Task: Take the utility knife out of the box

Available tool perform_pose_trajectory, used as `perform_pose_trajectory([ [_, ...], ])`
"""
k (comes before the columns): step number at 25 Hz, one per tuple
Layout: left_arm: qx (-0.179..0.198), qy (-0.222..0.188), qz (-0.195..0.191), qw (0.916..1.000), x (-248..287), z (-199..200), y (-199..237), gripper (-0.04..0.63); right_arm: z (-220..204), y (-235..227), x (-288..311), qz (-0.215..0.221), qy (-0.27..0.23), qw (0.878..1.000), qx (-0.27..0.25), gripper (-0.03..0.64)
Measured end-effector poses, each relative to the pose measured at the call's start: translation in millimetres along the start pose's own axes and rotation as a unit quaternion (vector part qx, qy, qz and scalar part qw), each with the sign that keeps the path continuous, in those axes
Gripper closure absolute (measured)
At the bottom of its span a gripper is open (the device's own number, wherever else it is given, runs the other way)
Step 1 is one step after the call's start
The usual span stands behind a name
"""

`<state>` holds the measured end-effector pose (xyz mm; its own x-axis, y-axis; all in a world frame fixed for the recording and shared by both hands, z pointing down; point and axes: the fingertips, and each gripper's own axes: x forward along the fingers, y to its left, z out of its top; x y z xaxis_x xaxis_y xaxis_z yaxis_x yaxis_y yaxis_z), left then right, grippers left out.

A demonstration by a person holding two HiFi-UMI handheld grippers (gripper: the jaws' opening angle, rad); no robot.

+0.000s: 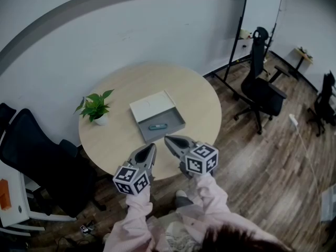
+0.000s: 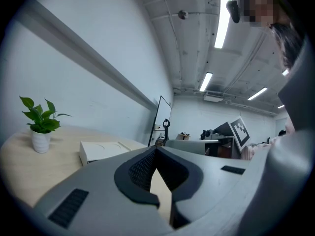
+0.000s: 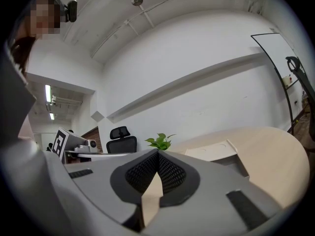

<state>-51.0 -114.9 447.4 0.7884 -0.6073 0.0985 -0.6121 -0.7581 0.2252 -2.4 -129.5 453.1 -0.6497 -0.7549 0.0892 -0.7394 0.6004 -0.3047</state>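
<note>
The left hand-held gripper [image 1: 153, 146] and right hand-held gripper [image 1: 167, 138], both pressed together empty, hover near the open box [image 1: 170, 118] holding the utility knife [image 1: 157, 126].

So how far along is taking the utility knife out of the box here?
Done: the box lies open on the table. In hand: nothing; the left gripper and right gripper hover by the near table edge, jaws shut and empty. To do: the utility knife lies in the box, untouched; reaching in, gripping and lifting it out remain.
</note>
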Motion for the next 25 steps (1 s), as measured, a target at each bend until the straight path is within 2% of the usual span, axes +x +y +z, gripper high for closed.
perform_pose_trajectory([
  [13, -0.025, 0.002, 0.043, 0.9988, 44, 6, 43, 0.589, 18, -46, 49, 0.037, 0.033, 0.999, -0.003, 0.62],
  [25, -0.052, 0.009, 0.079, 0.9954, 68, 0, 67, 0.589, 14, -71, 79, 0.071, 0.072, 0.995, 0.003, 0.62],
])
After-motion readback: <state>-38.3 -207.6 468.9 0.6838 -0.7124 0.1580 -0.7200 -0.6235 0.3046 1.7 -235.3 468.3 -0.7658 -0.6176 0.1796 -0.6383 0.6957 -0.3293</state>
